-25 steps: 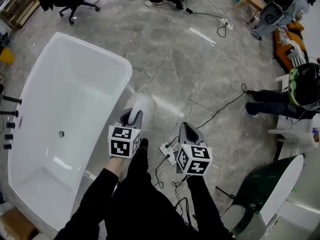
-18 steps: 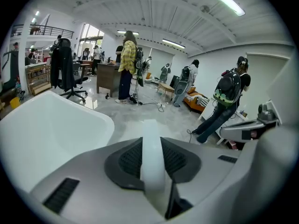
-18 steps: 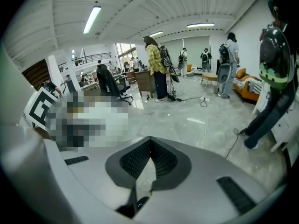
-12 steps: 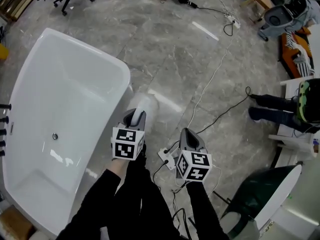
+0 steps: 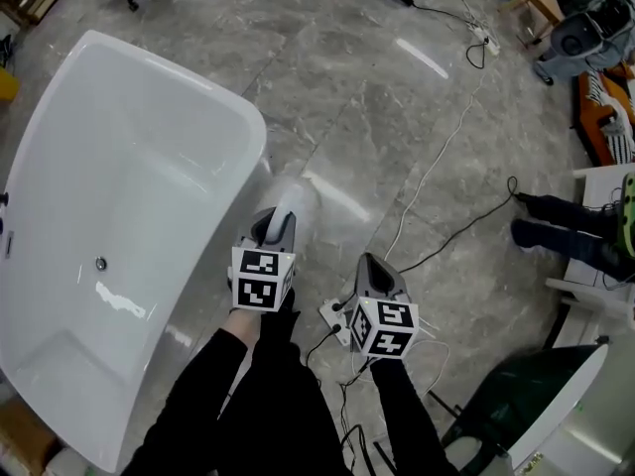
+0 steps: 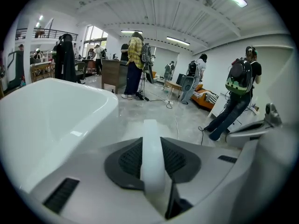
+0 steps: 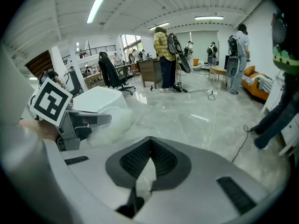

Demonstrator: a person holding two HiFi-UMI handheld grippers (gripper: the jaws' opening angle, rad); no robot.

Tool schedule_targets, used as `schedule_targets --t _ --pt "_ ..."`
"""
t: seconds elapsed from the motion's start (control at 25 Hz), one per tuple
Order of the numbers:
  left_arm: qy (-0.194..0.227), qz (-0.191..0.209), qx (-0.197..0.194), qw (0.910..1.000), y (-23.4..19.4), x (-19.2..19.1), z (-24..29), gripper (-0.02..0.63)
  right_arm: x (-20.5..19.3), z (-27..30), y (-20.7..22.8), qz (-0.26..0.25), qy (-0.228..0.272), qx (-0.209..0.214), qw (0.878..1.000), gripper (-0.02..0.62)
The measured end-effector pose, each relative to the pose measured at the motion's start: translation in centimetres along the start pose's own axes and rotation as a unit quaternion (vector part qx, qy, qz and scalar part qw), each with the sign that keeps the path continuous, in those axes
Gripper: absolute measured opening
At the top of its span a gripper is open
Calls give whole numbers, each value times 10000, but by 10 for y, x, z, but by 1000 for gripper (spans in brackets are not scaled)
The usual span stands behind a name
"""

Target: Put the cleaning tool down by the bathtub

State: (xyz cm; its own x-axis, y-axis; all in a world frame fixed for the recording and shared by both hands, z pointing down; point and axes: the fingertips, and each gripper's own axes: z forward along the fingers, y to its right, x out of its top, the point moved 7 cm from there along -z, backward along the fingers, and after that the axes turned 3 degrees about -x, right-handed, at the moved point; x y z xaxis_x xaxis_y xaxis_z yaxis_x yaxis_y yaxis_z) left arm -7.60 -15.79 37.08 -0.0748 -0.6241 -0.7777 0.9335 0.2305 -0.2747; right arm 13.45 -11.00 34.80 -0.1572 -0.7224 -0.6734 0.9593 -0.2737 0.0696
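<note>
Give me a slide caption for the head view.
Left tool grips the white cleaning tool beside the bathtub, above grey marble floor.

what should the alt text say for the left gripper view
The left gripper is shut on a white cleaning tool, seen along its own jaws. A white bathtub fills the left, and several people stand on a glossy grey floor behind.
</note>
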Motion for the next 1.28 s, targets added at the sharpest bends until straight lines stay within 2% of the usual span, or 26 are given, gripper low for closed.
schedule_targets --t 0.48,0.76,1.28 --pt "376 242 47 9990 -26 -68 64 98 -50 103 13 -475 341 144 9982 0" --pt "468 245 34 9986 -41 -116 104 98 -88 156 27 -423 448 225 9978 0" --pt "601 392 120 9974 -75 -184 168 98 -125 249 26 -681 762 343 9942 0"
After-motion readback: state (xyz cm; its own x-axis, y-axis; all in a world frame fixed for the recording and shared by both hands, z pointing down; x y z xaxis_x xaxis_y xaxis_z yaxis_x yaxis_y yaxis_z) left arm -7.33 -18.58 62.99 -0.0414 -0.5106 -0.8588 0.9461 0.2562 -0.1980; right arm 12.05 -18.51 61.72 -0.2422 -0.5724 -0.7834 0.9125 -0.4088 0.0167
